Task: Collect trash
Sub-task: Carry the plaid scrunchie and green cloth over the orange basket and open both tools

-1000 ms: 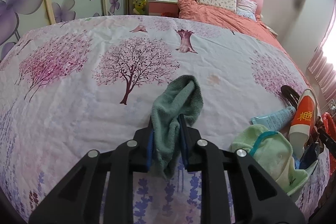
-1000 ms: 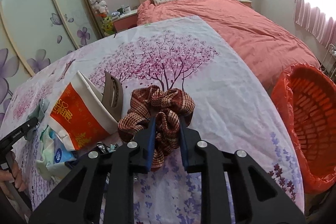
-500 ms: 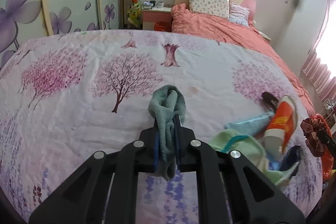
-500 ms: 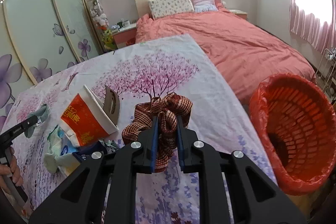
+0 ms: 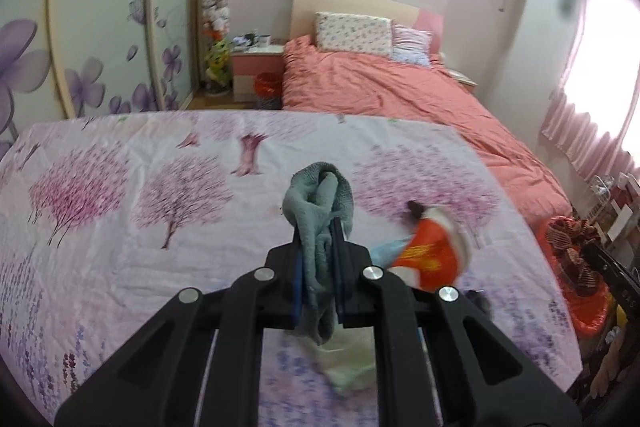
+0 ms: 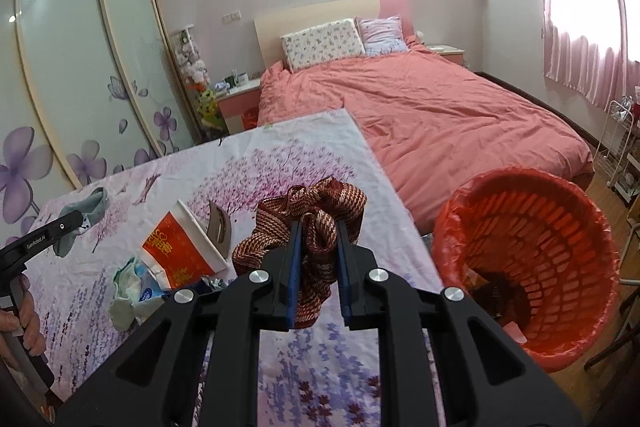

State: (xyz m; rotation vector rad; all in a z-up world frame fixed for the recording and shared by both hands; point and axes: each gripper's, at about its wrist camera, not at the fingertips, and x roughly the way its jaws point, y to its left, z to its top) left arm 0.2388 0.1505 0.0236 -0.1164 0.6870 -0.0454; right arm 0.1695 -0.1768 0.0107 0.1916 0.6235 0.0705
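Observation:
My left gripper point(image 5: 317, 227) is shut on a grey-green sock point(image 5: 318, 199), lifted above the floral sheet point(image 5: 120, 227). In the right wrist view the same sock point(image 6: 86, 215) hangs from the left gripper at the far left. My right gripper point(image 6: 318, 231) is shut on a brown patterned scrunchie point(image 6: 316, 211), held above the sheet's right side. The red basket point(image 6: 524, 267) with a red liner stands on the floor to the right of it. On the sheet lies a pile with an orange and white package point(image 6: 180, 251) and a pale green cloth point(image 6: 124, 307).
A bed with a salmon cover point(image 6: 440, 115) lies beyond the sheet. A wardrobe with purple flowers point(image 6: 80, 107) runs along the left wall. A white wire rack point(image 6: 624, 147) stands at the far right under pink curtains. A hand point(image 6: 28, 315) holds the left gripper's handle.
Both grippers have risen and drawn back with their loads. The sock came off the sheet. The right wrist view has swung so the whole red basket shows.

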